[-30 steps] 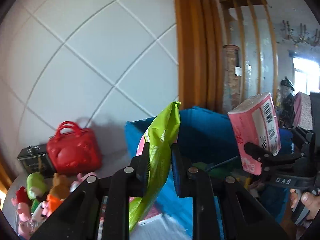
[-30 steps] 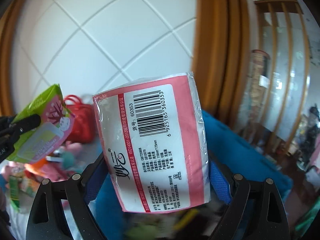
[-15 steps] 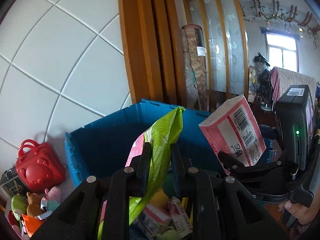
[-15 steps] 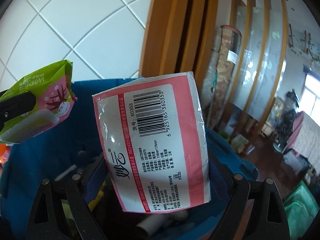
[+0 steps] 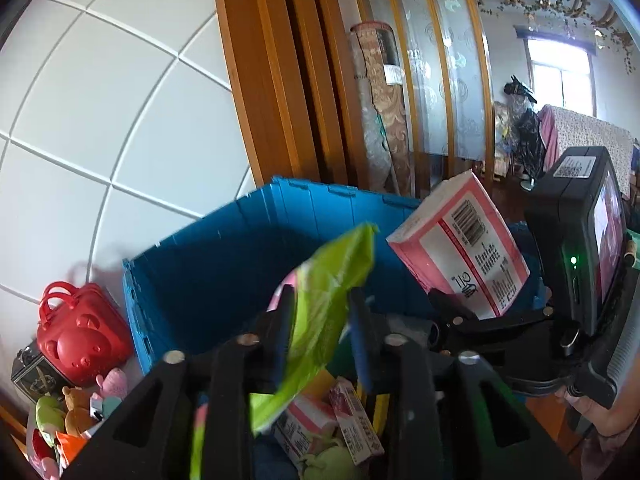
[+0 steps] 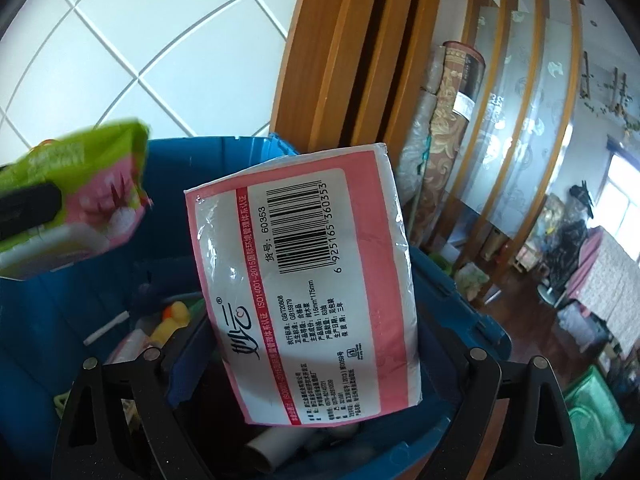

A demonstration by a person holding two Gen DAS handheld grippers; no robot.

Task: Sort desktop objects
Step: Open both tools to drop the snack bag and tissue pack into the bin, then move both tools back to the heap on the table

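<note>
- Toys sit at the far left of the left wrist view: a red bear-faced handbag (image 5: 82, 342) stands against the white tiled wall (image 5: 100, 128), a dark tin box (image 5: 34, 372) is just beside it, and a heap of small plush figures (image 5: 68, 416) lies nearer the camera.
- Right of the handbag stands an open blue plastic crate (image 5: 224, 264). Its far wall is near the brown wooden door frame (image 5: 280, 80).
- Inside the crate lie small pink-and-white packets (image 5: 316, 420); the right wrist view also shows a yellow rubber duck (image 6: 172, 320) and a white tube (image 6: 276, 446) there.
- The left gripper (image 5: 320, 320) is over the near part of the crate with its jaws opening. The green wet-wipes pack (image 5: 324, 320) is between the fingers, blurred and tilted; a gap shows on the pack's right side, and on the left I cannot tell whether a pad touches it.
- From the right wrist view the same wipes pack shows at the left edge, above the crate, with a black finger (image 6: 30, 208) across its pink face.
- Further right, the right gripper (image 6: 316, 364) is clamped wide on a pink-and-white tissue pack (image 6: 308, 280), barcode side up, over the right part of the crate.
- In the left wrist view that tissue pack leans left, above the crate's right rim, with the right gripper's black frame below it.
- At the far right a rolled carpet (image 5: 380, 100) stands by a frosted glass partition (image 5: 444, 60), and a window (image 5: 560, 68) shows beyond.
- Part of a hand (image 5: 600, 416) shows at the lower right, under the right gripper's body.
</note>
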